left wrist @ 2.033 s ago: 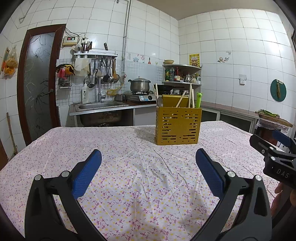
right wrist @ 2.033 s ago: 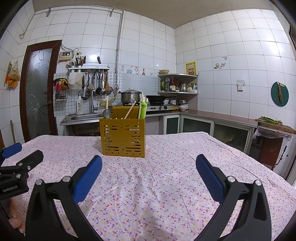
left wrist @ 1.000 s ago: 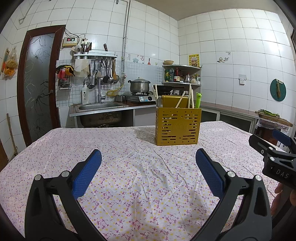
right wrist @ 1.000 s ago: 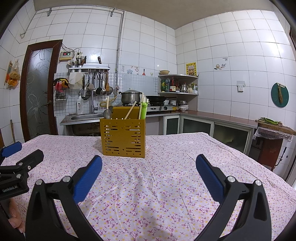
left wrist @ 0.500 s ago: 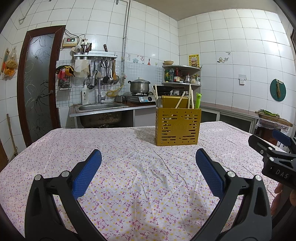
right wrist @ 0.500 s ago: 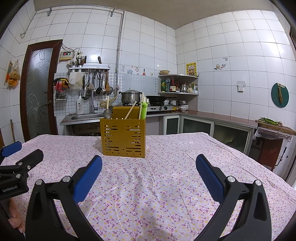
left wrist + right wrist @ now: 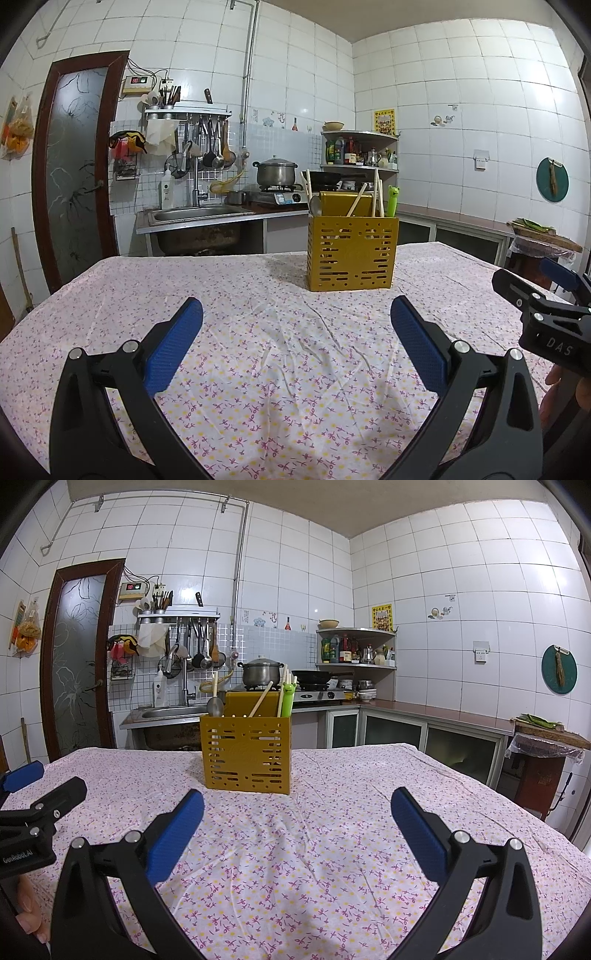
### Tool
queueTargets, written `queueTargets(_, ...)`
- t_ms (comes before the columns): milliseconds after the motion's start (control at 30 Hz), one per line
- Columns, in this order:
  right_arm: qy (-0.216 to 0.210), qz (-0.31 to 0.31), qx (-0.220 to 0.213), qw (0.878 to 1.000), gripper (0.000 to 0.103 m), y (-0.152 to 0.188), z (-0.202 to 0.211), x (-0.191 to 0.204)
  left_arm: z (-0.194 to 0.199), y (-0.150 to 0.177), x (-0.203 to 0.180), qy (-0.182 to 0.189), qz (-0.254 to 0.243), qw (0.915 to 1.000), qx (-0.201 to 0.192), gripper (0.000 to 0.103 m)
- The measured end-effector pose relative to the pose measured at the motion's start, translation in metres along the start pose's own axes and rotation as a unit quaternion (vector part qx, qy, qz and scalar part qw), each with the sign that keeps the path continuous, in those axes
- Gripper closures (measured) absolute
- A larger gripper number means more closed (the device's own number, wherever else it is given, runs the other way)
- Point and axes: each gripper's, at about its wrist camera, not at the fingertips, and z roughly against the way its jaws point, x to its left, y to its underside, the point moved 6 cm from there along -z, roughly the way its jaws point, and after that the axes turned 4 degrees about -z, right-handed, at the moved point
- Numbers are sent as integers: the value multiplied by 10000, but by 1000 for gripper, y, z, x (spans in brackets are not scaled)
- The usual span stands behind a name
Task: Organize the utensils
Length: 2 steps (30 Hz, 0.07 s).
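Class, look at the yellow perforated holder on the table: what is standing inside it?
Inside the yellow holder stand a metal spoon, wooden chopsticks and a green utensil. Its slotted walls hide their lower ends and anything shorter.

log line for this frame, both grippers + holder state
left gripper: open, empty | right gripper: open, empty | yellow utensil holder: upright on tablecloth, spoon, chopsticks, green utensil inside | contact: none

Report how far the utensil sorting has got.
Looks done: a spoon, chopsticks and a green-handled utensil stand in the yellow holder. In hand: nothing; left gripper and right gripper are open. Left: no loose utensils show on the tablecloth.
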Motion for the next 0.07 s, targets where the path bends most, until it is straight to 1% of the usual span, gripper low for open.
queueTargets(67, 0, 1, 0, 10000, 4, 0, 0, 0, -1, 0, 1, 6, 13, 10000, 9, 5)
